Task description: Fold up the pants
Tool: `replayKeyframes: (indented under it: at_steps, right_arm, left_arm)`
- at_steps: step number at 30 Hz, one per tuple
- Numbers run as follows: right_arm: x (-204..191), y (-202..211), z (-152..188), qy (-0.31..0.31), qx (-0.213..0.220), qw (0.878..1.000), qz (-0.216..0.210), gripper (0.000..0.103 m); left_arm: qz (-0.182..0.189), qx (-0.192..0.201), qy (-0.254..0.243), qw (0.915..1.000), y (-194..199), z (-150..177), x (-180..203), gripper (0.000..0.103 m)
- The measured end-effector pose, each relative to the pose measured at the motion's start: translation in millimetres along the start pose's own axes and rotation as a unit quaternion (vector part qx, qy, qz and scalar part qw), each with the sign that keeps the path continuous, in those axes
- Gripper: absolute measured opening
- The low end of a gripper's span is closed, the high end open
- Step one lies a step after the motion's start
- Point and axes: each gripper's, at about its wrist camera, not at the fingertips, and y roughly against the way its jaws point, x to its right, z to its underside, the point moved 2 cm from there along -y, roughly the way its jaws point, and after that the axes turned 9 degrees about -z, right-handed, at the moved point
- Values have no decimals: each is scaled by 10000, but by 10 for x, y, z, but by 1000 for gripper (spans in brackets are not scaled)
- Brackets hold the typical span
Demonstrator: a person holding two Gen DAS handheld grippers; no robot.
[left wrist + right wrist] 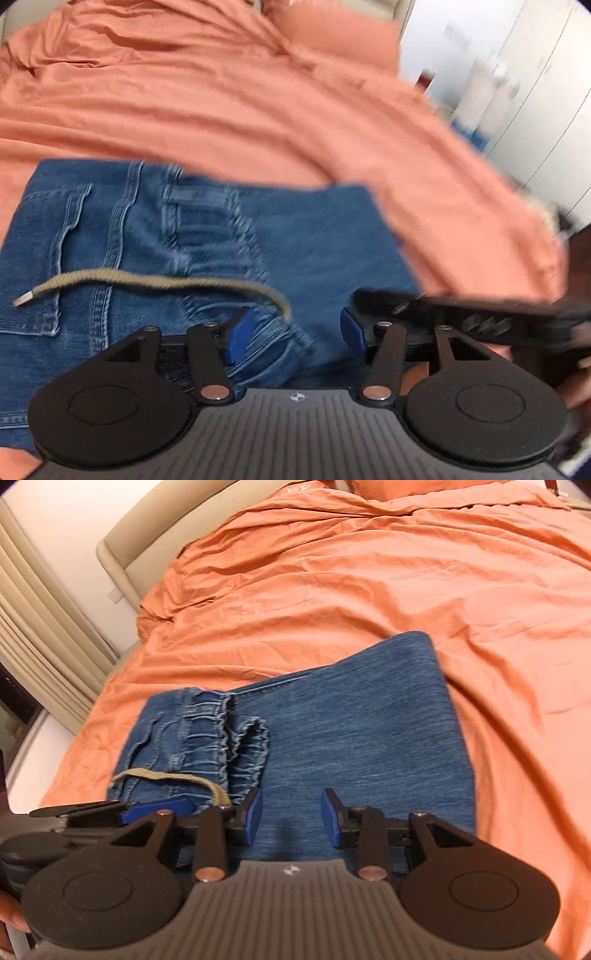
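Blue denim pants (314,240) lie folded in a compact stack on an orange bedsheet (184,110). They also show in the right wrist view (351,731), with the elastic waistband (236,746) on top at the left. A tan drawstring (147,282) trails across the denim; it shows too in the right wrist view (177,777). My left gripper (293,334) is open, its jaws hovering over the near edge of the stack with nothing held. My right gripper (291,821) is open over the same edge, empty. Each gripper shows in the other's view: the right (480,317), the left (147,808).
The orange sheet (369,590) covers the whole bed, wrinkled toward the pillows (332,33). A beige headboard (147,531) and curtain (44,627) stand at the left in the right wrist view. White wardrobe doors (535,92) stand beyond the bed's right edge.
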Motion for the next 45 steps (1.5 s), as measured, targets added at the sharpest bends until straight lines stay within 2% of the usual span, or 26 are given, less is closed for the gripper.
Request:
replayKeyframes:
  at_steps: [1,2,4,5,7,8,10,14,17,22,25,27,29,31,33,37,39,41,45]
  right_arm:
    - [-8,0,-17,-49,44,10000,-46,45]
    - [-19,1,-33,-88,91,9999,-94,49]
    - [-59,-15,-69,-125,162,9996,-202,49]
    - [-77,-38,-85,-143,194,9993,-279,49]
    - [-108,-125,-131,-248,225,9986,-421,49]
    - [-128,-184,-162,-300,208,9980,-514,49]
    - [-137,-338,-231,-529,164,9957,-741,49]
    - [-83,-662,-296,-1104,-10,9871,-1156,49]
    - [-45,-871,-312,-1225,-155,9872,-1011,51]
    - [24,-1197,-397,-1572,-205,9803,-1181,47]
    - [16,-1284,-392,-1717,-207,9769,-1259,23]
    - [-87,-1240,-407,-1463,-162,9830,-1096,17]
    - [-317,-1159,-469,-933,-106,9923,-811,11]
    - [-624,-1069,-560,-359,-54,9979,-532,9]
    - [-958,-935,-667,103,45,9989,-453,8]
    - [-1542,-673,-950,675,121,9968,-417,7]
    - [-1760,-570,-1103,831,124,9961,-270,7]
    - [-1900,-450,-1246,942,225,9953,-81,7]
    - [-1808,-83,-1468,777,448,9955,311,7]
  left_arm:
    - [142,147,123,9997,88,-41,-58,69]
    - [187,316,224,9991,174,-72,-128,70]
    - [79,692,355,9969,312,-138,-287,71]
    - [-111,884,385,9953,358,-160,-368,71]
    - [-818,1189,404,9887,398,-191,-536,71]
    - [-1157,1262,426,9843,389,-206,-609,71]
    - [-1508,1347,467,9782,332,-236,-757,70]
    - [-1730,1340,581,9740,206,-242,-993,70]
    - [-1916,1423,642,9690,193,-296,-1129,68]
    - [-1840,1539,865,9669,150,-370,-1317,68]
    - [-2004,1555,816,9638,137,-347,-1409,68]
    - [-2080,1535,834,9624,144,-331,-1466,68]
    - [-2084,1559,1013,9602,187,-324,-1525,68]
    - [-2020,1669,1199,9576,270,-326,-1588,68]
    - [-1941,1766,1346,9555,367,-326,-1638,68]
    - [-1728,2031,1551,9512,593,-286,-1713,68]
    - [-1629,2120,1607,9501,687,-276,-1745,68]
    - [-1501,2195,1647,9498,763,-262,-1770,68]
    - [-1312,2287,1566,9518,826,-246,-1736,68]
